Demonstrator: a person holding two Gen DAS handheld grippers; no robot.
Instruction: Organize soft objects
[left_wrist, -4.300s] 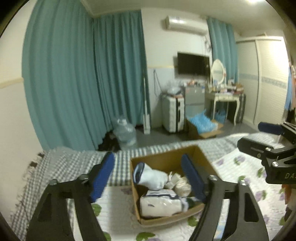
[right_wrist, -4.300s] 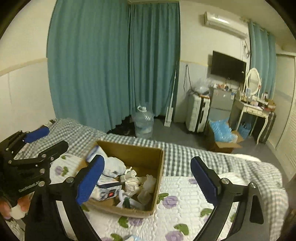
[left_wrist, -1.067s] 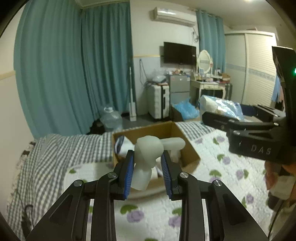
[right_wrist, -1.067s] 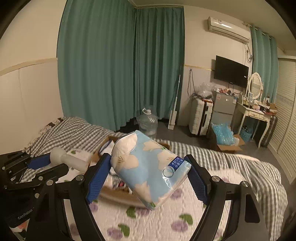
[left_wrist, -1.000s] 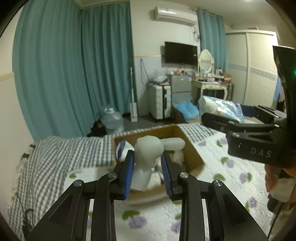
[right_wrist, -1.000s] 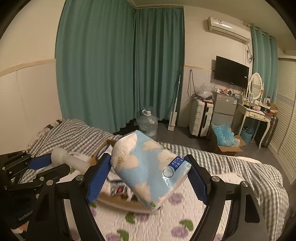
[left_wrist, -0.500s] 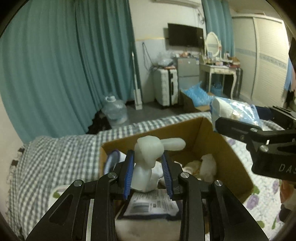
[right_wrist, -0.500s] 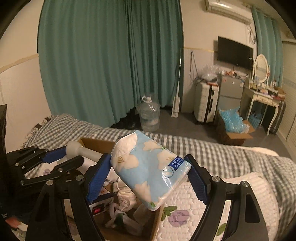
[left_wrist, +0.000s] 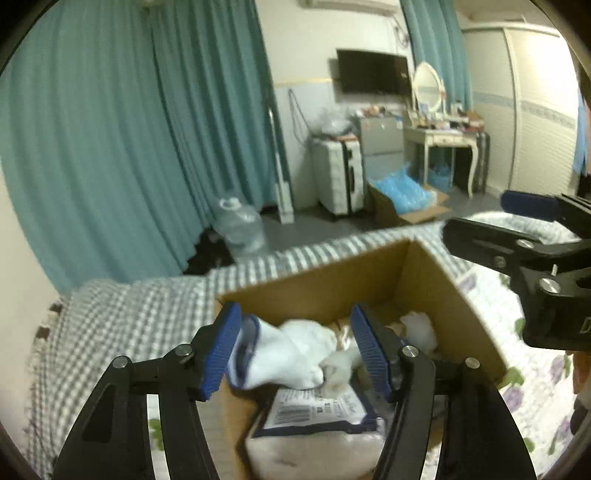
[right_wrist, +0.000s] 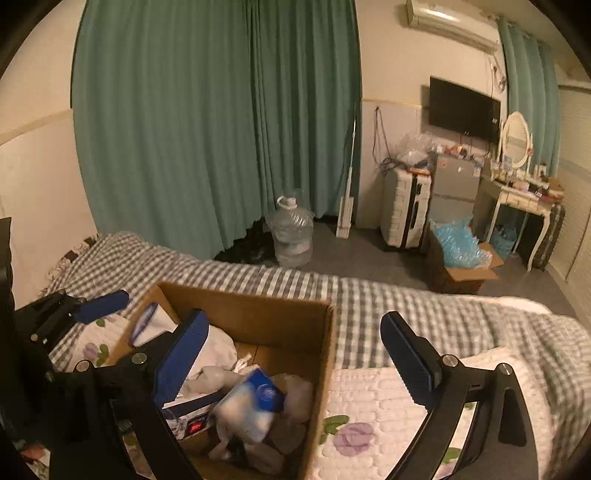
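A cardboard box (left_wrist: 413, 273) sits on the bed and holds several soft things. In the left wrist view I see a white sock with a blue cuff (left_wrist: 280, 350), the white plush toy (left_wrist: 340, 365) and a wrapped white pack (left_wrist: 314, 424) in it. My left gripper (left_wrist: 295, 350) is open and empty just above the box. In the right wrist view the box (right_wrist: 258, 314) holds the blue flowered tissue pack (right_wrist: 251, 402). My right gripper (right_wrist: 291, 365) is open and empty over the box's right wall.
The bed has a checked blanket (right_wrist: 369, 295) and a flowered white quilt (right_wrist: 369, 424). Beyond it stand teal curtains (right_wrist: 221, 110), a water jug (right_wrist: 291, 236), a suitcase (right_wrist: 406, 206) and a dressing table (right_wrist: 524, 195).
Both grippers came down to the box and opened. The white plush toy left my left gripper and the tissue pack left my right gripper; both now lie in the box.
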